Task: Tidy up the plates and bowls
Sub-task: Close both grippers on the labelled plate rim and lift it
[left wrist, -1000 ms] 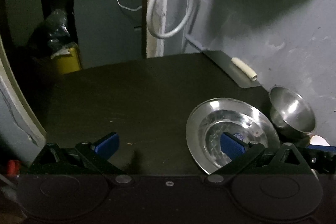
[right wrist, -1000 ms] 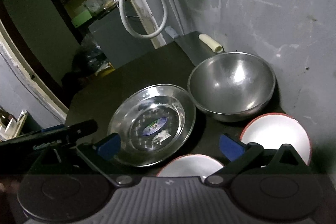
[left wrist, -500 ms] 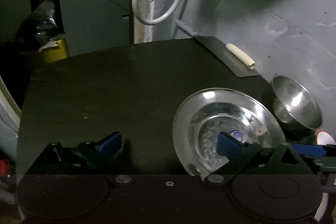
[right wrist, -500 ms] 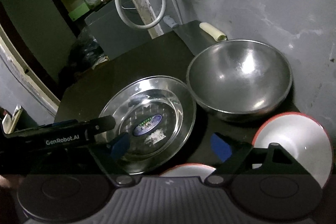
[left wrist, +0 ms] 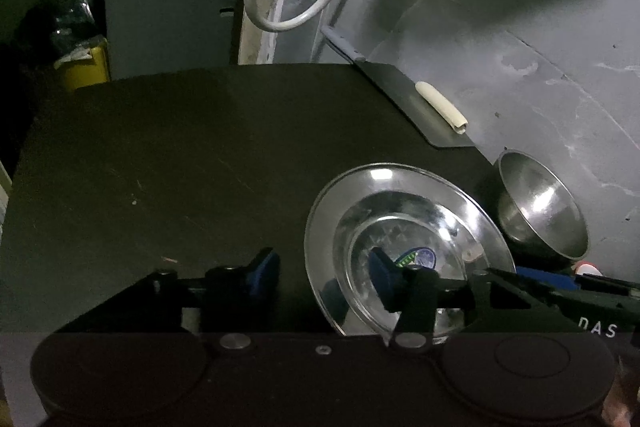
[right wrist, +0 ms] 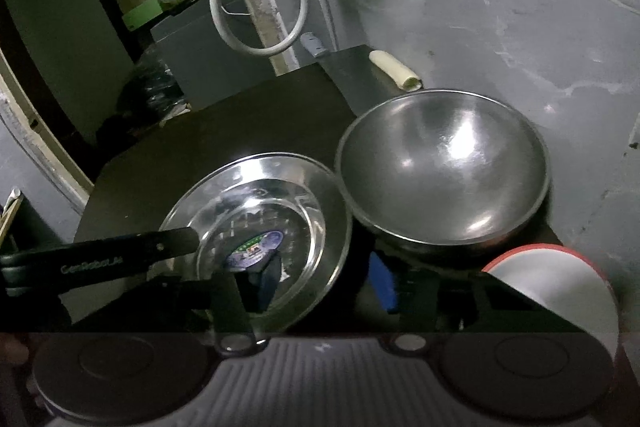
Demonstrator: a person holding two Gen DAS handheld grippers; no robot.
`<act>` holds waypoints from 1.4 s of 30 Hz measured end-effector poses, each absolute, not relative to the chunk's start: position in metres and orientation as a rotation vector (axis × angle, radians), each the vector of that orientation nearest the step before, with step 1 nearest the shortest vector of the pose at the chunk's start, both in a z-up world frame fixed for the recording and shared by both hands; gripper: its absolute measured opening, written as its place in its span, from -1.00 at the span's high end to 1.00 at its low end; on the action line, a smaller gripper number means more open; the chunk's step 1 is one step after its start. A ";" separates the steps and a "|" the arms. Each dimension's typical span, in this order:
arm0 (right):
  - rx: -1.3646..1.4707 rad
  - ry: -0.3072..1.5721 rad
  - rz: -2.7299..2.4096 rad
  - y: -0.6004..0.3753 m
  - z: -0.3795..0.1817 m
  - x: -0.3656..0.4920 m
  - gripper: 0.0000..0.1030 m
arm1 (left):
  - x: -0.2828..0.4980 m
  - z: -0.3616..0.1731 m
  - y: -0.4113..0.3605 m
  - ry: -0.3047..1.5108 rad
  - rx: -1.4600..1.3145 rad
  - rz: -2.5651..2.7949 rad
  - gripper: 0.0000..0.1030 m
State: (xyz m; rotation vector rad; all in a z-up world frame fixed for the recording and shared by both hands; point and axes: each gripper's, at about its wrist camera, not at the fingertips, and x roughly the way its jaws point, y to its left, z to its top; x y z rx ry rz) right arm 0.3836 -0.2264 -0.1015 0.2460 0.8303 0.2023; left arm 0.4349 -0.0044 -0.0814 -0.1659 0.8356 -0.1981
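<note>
Shiny steel plate [right wrist: 296, 195] with blue-green center sticker, rim gleaming.

Both feeds reach me dim and grainy. The dark matte desk [left wrist: 200, 167] swallows light, while glare spots sit on the shiny round steel plate [left wrist: 404, 187] and the deep steel bowl [right wrist: 444, 163]. Fisheye bending curves the grey wall [right wrist: 520, 27] toward three o'clock; corners vignette black.

On the table [right wrist: 168, 151], taking the steel plate [right wrist: 280, 187] as landmark, the steel bowl [right wrist: 440, 167] sits just right of it near the wall [right wrist: 520, 27], the rimmed bowl [right wrist: 560, 291] right and nearer, and the tube [right wrist: 394, 69] behind on a flat sheet [right wrist: 352, 67].
</note>
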 end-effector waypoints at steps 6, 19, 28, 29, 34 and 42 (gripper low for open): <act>0.172 0.849 0.183 -0.221 -0.102 0.388 0.11 | 0.435 -0.085 -0.003 0.850 -0.192 -0.209 0.14; 0.158 0.838 0.243 -0.221 -0.095 0.378 0.50 | 0.423 -0.081 0.002 0.859 -0.210 -0.225 0.59; 0.166 0.786 0.273 -0.224 -0.077 0.354 0.51 | 0.395 -0.062 0.004 0.814 -0.195 -0.222 0.57; 0.167 0.781 0.278 -0.224 -0.074 0.351 0.51 | 0.391 -0.058 0.005 0.807 -0.192 -0.221 0.57; 0.162 0.747 0.313 -0.224 -0.061 0.331 0.51 | 0.365 -0.042 0.008 0.776 -0.199 -0.205 0.57; 0.136 0.717 0.373 -0.222 -0.039 0.292 0.51 | 0.314 -0.020 0.011 0.743 -0.200 -0.171 0.57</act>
